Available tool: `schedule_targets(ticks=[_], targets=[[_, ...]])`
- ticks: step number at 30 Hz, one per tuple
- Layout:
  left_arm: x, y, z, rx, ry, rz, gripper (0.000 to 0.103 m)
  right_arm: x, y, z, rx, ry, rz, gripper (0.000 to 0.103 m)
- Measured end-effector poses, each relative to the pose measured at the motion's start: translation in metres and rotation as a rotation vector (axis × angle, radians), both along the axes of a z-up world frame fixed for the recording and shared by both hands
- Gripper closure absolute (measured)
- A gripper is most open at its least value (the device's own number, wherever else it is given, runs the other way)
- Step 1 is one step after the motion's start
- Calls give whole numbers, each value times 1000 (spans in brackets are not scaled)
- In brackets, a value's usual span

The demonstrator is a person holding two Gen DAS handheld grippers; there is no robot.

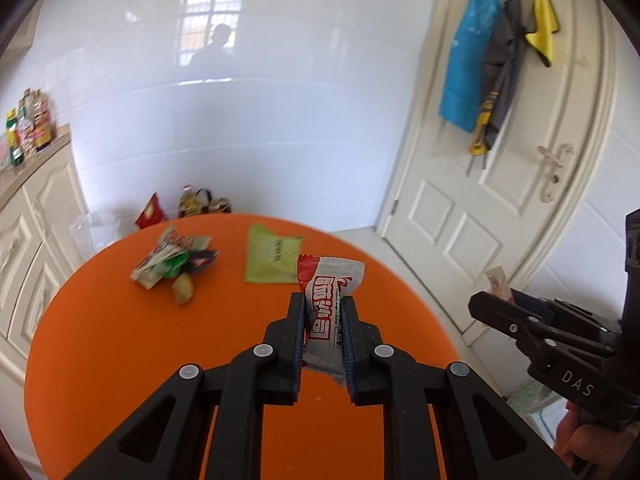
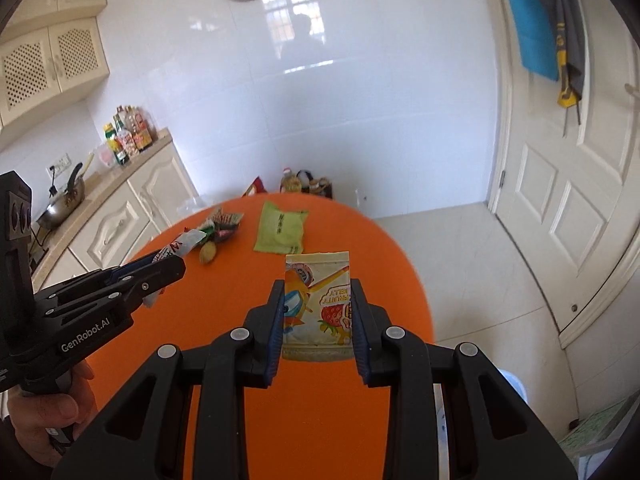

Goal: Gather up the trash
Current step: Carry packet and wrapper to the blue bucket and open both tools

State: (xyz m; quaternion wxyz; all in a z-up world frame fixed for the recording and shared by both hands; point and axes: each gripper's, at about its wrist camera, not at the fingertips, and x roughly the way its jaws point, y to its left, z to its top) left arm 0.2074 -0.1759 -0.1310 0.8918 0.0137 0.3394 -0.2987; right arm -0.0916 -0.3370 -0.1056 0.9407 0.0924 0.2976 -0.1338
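Orange table (image 1: 100, 340) fills lower frame, wrappers left mid-frame: green packet (image 1: 272, 256), wrapper pile (image 1: 172, 262). Left gripper (image 1: 322, 308) clamped on red-white wrapper (image 1: 326, 304); right gripper (image 2: 318, 294) clamped on fruit pouch (image 2: 320, 304), both held above table, likely for binning.

The round table (image 1: 100, 340) stands before the tiled wall (image 1: 280, 120). On its far part lies a flat sachet (image 1: 272, 254); a pile of wrappers (image 1: 174, 258) lies to its left, with a small rounded item (image 1: 183, 289), possibly a nut or a peel, at the pile's near edge. The left gripper (image 1: 322, 300) holds a snack wrapper (image 1: 326, 300) above the table's near part. The right gripper (image 2: 318, 288) holds a pouch (image 2: 318, 304) over the table's right side. Bottles (image 1: 200, 202) stand on the floor behind the table. A counter (image 2: 120, 176) runs along the left; a door (image 1: 500, 200) is at the right.
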Motion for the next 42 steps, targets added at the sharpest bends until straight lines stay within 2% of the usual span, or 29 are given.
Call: schedule_targets(ticks=[3,5,11,15,19,25,29,35,38,41,42], targets=[[-27,9,8,-14,-12,-52,90,-21,-16,11,-8,-30,-46,74],[-40,-6,17,-22,-18,-102,90,-40,-33,18,-4,-51,-91,74],[-51,-80,28,-22,-18,-272,90,-108,-104,27,2,-81,-286,74],[-53,-139,18,-9,25,-386,90,-155,-153,16,33,-70,-425,74],[-59,-205,-10,29,136,-520,90,-193,-197,-8,93,-42,-535,74],[-64,-276,-65,146,244,-607,90,-222,-247,-54,202,5,-605,74],[-55,-313,-110,221,367,-609,90,-217,-271,-86,265,58,-614,74],[-36,-346,-157,297,459,-563,90,-199,-302,-133,357,118,-605,74],[-24,-362,-170,318,482,-556,89,-191,-315,-152,397,135,-614,74],[-27,-383,-186,354,535,-570,83,-185,-330,-169,429,145,-628,71],[-30,-390,-188,375,541,-569,78,-185,-334,-174,447,146,-631,71]])
